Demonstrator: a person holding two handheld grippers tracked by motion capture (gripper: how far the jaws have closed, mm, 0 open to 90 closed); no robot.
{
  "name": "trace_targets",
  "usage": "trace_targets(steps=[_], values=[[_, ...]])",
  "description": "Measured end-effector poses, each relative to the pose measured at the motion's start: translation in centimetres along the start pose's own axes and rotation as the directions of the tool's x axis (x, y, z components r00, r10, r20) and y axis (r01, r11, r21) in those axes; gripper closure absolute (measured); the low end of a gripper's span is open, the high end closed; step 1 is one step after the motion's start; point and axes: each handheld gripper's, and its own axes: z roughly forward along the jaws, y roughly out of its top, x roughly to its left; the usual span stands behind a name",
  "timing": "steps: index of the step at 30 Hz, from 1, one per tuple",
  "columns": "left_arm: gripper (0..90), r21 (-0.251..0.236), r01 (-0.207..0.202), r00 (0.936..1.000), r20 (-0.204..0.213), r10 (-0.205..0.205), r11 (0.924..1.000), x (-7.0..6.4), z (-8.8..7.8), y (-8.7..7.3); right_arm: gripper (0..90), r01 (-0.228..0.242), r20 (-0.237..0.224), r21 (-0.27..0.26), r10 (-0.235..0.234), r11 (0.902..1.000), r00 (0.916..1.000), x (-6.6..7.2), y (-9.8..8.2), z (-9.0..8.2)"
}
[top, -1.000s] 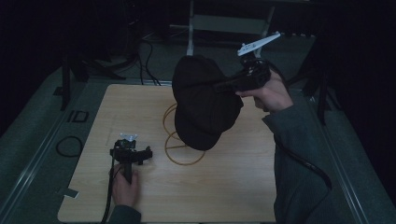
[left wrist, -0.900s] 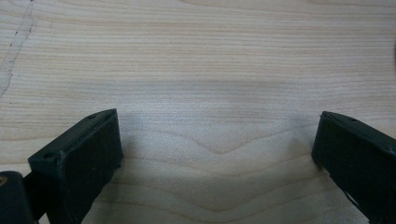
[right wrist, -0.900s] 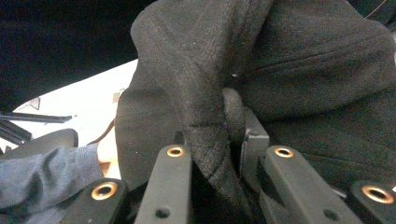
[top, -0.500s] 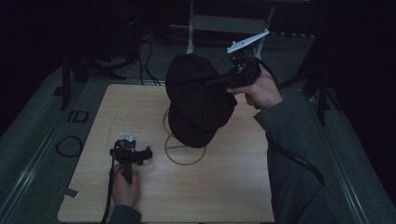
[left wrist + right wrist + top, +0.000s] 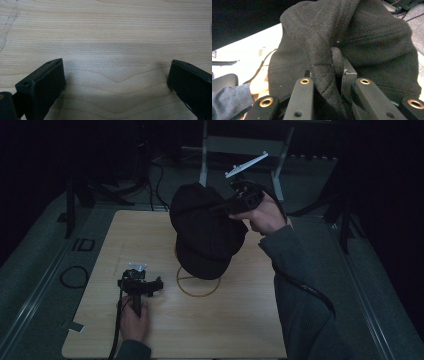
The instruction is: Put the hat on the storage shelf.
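Note:
A black fabric hat (image 5: 205, 235) hangs in the air above a thin wire ring (image 5: 198, 295) that lies on the wooden table (image 5: 240, 320). My right gripper (image 5: 217, 210) comes in from the right and is shut on a fold of the hat near its top. In the right gripper view the jaws (image 5: 328, 75) pinch that fold of the hat (image 5: 374, 45). My left gripper (image 5: 141, 281) rests on the table at the front left, held by a hand. Its jaws (image 5: 116, 75) stand wide open over bare wood (image 5: 112, 30).
A grey metal stand (image 5: 245, 145) rises behind the table. A dark cable loop (image 5: 75, 276) lies on the floor at the left, and a small tag (image 5: 76, 326) sits by the table's front left corner. The person's right sleeve (image 5: 300, 285) crosses the table's right side.
My right gripper has carried the hat a little to the left, over the wire ring. The left gripper has stayed where it was.

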Motion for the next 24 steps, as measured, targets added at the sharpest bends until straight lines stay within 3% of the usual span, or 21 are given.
trace_targets(steps=[16,24], values=[[1.2,0.000,-0.001,1.0000,0.000,0.001,1.0000,0.0,0.0,0.0,75.9,0.035,0.052,0.068,-0.039,0.9971,0.9979,1.2,0.8,3.1],[1.2,0.000,0.000,1.0000,0.000,0.000,1.0000,0.0,0.0,0.0,75.3,0.018,0.072,0.073,-0.023,0.9972,0.9971,1.2,0.8,4.0]])
